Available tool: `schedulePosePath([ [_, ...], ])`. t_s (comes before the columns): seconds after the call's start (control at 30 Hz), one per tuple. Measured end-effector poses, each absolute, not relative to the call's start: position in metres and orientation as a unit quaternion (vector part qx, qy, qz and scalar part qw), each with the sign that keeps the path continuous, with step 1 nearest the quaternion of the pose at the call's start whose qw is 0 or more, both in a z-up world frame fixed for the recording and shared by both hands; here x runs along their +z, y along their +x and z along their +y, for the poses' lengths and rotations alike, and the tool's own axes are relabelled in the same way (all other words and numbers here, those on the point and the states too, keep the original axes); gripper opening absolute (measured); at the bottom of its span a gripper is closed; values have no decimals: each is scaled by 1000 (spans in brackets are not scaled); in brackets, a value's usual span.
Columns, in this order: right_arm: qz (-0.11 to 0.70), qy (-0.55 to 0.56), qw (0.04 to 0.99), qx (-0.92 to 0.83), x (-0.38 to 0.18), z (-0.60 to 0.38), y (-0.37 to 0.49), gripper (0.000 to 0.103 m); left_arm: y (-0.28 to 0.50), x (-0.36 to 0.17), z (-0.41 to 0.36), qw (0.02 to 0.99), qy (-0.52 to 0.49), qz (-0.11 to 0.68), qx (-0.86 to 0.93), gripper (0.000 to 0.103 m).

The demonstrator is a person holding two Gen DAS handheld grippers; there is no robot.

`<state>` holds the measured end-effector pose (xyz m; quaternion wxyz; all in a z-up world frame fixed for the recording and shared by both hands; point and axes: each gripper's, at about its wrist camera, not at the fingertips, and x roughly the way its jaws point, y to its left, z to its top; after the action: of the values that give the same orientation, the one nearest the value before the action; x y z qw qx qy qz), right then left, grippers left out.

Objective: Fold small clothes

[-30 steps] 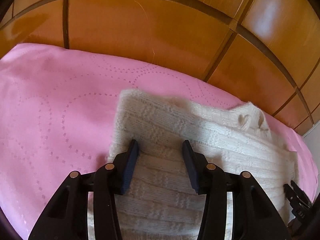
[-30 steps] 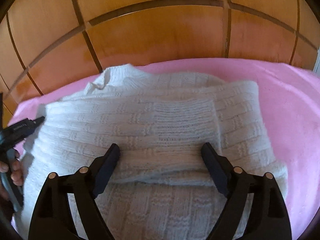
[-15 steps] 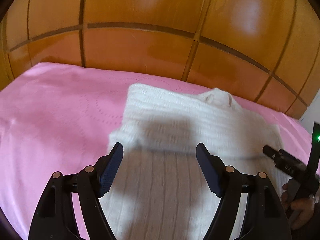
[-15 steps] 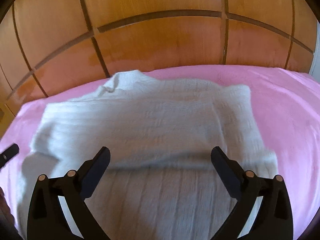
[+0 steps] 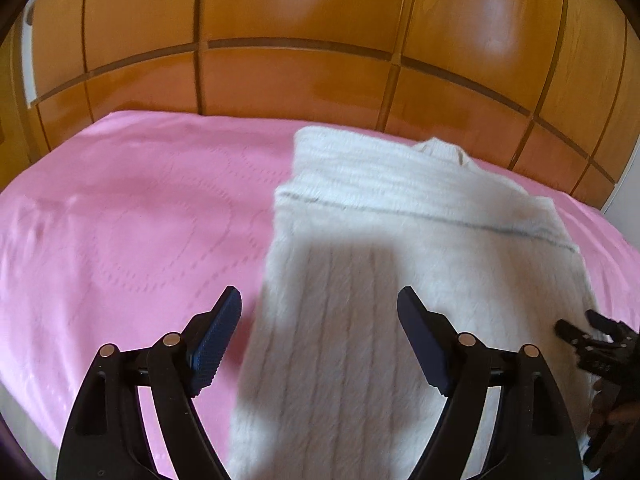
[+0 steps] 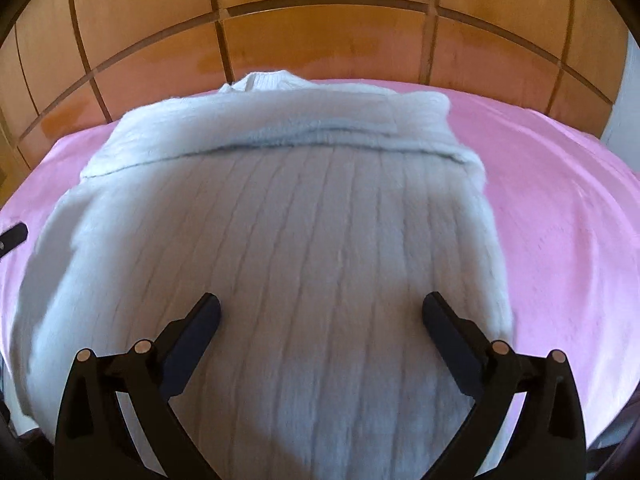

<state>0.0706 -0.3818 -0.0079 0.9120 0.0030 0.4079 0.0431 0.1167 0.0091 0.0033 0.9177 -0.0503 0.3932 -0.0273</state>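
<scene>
A white knitted sweater (image 5: 400,264) lies flat on the pink bedspread (image 5: 120,232), its sleeves folded across the chest and its collar toward the headboard. My left gripper (image 5: 320,312) is open and empty, raised over the sweater's left edge. My right gripper (image 6: 320,316) is open and empty, raised over the lower body of the sweater (image 6: 288,240). The right gripper's tip also shows at the lower right of the left wrist view (image 5: 592,340). The left gripper's tip peeks in at the left edge of the right wrist view (image 6: 12,238).
A glossy wooden panelled headboard (image 5: 304,76) runs along the far side of the bed, also in the right wrist view (image 6: 320,36). Pink bedspread (image 6: 560,220) extends to the right of the sweater and widely to its left.
Both grippers have opened wider and pulled back and up from the sweater. The folded sleeves stay lying across the chest.
</scene>
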Motion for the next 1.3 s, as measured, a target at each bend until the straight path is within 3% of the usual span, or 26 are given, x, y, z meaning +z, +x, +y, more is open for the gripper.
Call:
schedulePosePath([
  [0.57,408,43,912,3,2,-424,32,101,73,-30,31,887,-74,456,-30,79],
  [0.63,415,58,908,-7,1,-440,26,101,65,-31,33,883,-77,461,-44,72],
  [0.7,422,75,903,-8,-1,-452,21,101,57,-31,35,878,-84,466,-69,57],
  [0.8,438,119,891,24,-7,-468,2,99,46,-32,40,871,-90,473,-94,50],
  [0.9,457,116,880,49,-9,-468,-16,86,33,-33,46,859,-109,484,-128,46],
  [0.97,472,117,871,67,-11,-466,-31,71,24,-34,49,852,-118,489,-143,46],
  [1.03,487,124,860,88,-14,-462,-42,57,18,-36,51,846,-127,494,-155,33],
  [1.1,498,130,851,105,-15,-457,-46,38,19,-37,51,837,-144,500,-173,10],
  [1.13,502,133,847,112,-14,-454,-45,22,19,-36,51,835,-146,499,-179,9],
  [1.17,504,141,843,123,-12,-453,-42,13,19,-32,50,836,-149,494,-185,7],
  [1.3,470,178,846,179,19,-448,-31,12,30,-3,58,832,-221,451,-236,7],
])
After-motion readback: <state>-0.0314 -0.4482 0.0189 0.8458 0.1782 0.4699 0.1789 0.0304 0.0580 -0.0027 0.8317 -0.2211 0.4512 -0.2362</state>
